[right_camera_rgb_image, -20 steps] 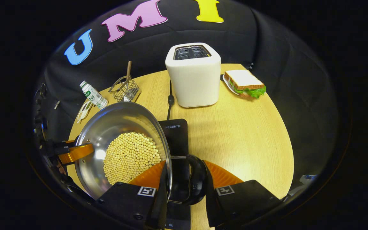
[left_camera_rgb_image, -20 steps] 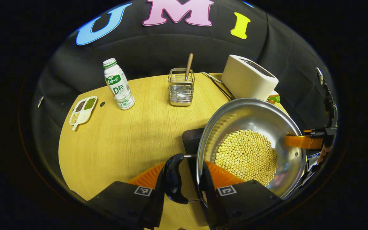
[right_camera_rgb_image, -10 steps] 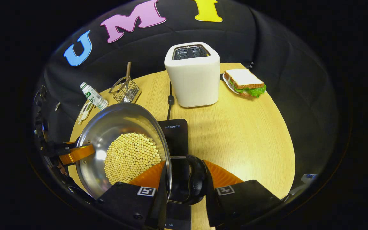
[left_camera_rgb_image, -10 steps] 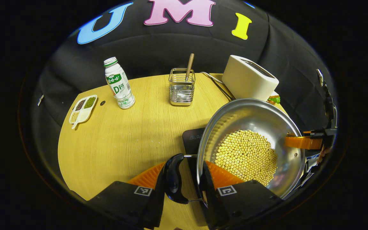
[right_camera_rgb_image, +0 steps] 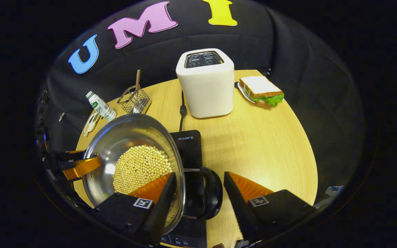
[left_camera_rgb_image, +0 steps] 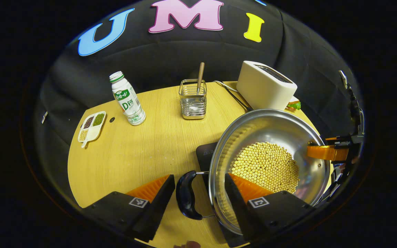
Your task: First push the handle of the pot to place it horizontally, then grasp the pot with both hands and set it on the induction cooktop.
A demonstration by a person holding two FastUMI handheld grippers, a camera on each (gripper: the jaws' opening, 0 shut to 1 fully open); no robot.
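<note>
The steel pot (left_camera_rgb_image: 267, 124) with yellow beans (left_camera_rgb_image: 265, 167) rests on the black induction cooktop (left_camera_rgb_image: 203, 153). In the left gripper view my left gripper (left_camera_rgb_image: 198, 179) is open, its orange fingers (left_camera_rgb_image: 150, 187) apart on either side of the pot's black left handle (left_camera_rgb_image: 186, 194) and rim, touching neither. In the right gripper view my right gripper (right_camera_rgb_image: 200, 175) is open too, straddling the rim and the black right handle (right_camera_rgb_image: 212, 193) of the pot (right_camera_rgb_image: 122, 134) on the cooktop (right_camera_rgb_image: 188, 144). Each view shows the other gripper's orange finger at the far rim: the right gripper (left_camera_rgb_image: 326, 151), the left gripper (right_camera_rgb_image: 81, 165).
On the round wooden table (right_camera_rgb_image: 267, 144) behind the pot stand a white toaster (right_camera_rgb_image: 205, 84) with its cord, a sandwich on a plate (right_camera_rgb_image: 260, 91), a wire utensil holder (left_camera_rgb_image: 192, 100), a drink bottle (left_camera_rgb_image: 126, 100) and a small divided dish of beans (left_camera_rgb_image: 91, 125).
Both grippers have opened and let go of the pot's handles, their fingers spreading away from the rim. The pot has settled slightly lower on the cooktop.
</note>
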